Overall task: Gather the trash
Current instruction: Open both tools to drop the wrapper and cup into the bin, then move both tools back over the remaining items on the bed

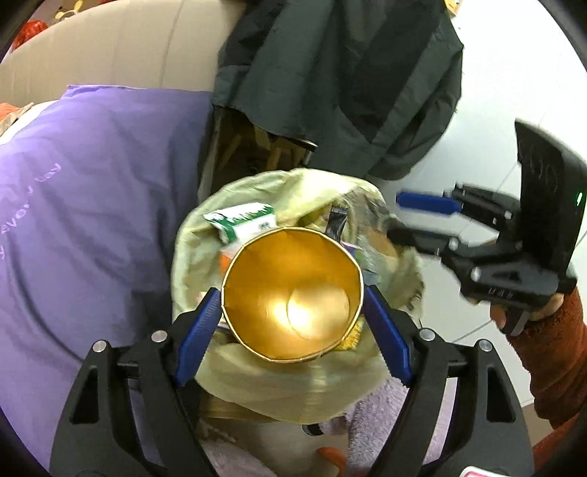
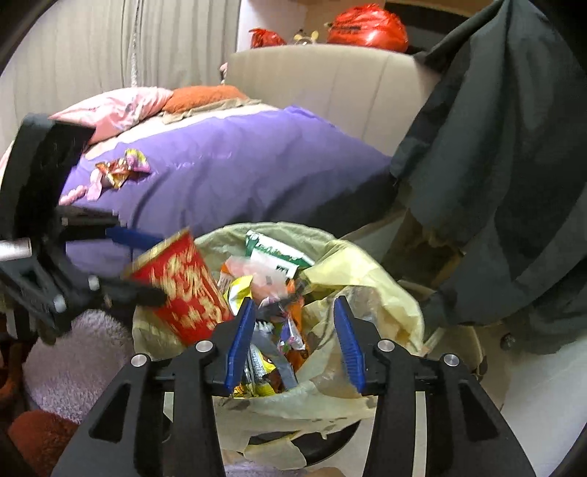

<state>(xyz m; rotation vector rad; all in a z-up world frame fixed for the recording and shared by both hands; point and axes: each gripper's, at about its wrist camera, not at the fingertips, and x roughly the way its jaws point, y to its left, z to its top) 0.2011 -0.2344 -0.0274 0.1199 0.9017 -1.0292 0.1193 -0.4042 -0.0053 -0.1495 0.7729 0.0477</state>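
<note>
We see the left gripper (image 1: pixel 292 293) over the bin, jaws spread about as wide as they go, with the paper cup (image 1: pixel 292 295) between its blue pads (image 1: pixel 200 323); the cup's gold mouth faces the left wrist camera, and whether the pads still press its rim we cannot tell from that view; from the right wrist view the cup (image 2: pixel 181 286) is red with gold print, tilted, blurred, its base over the near-left rim of the bin, the left gripper's fingers (image 2: pixel 139 264) above and below it.

The trash bin (image 2: pixel 385 312), lined with a pale yellow bag, lies just below both grippers; inside it we make out a green-and-white carton (image 2: pixel 275 253) toward the far side and a heap of snack wrappers (image 2: pixel 271 330); on the purple bedspread (image 2: pixel 227 172) behind the bin, well apart from it, lies a crumpled wrapper (image 2: pixel 121 168); a dark green jacket (image 2: pixel 506 176) hangs to the right, its hem close to the bin's rim; red bags (image 2: pixel 367 27) sit on the far headboard.

The right gripper (image 2: pixel 295 341) points down into the bin, jaws partly apart with nothing clamped between them, only the wrappers lying beneath; in the left wrist view it (image 1: pixel 396 216) reaches in from the right over the far rim, held by a hand (image 1: pixel 528 312) in a rust-coloured sleeve (image 1: pixel 557 363).
</note>
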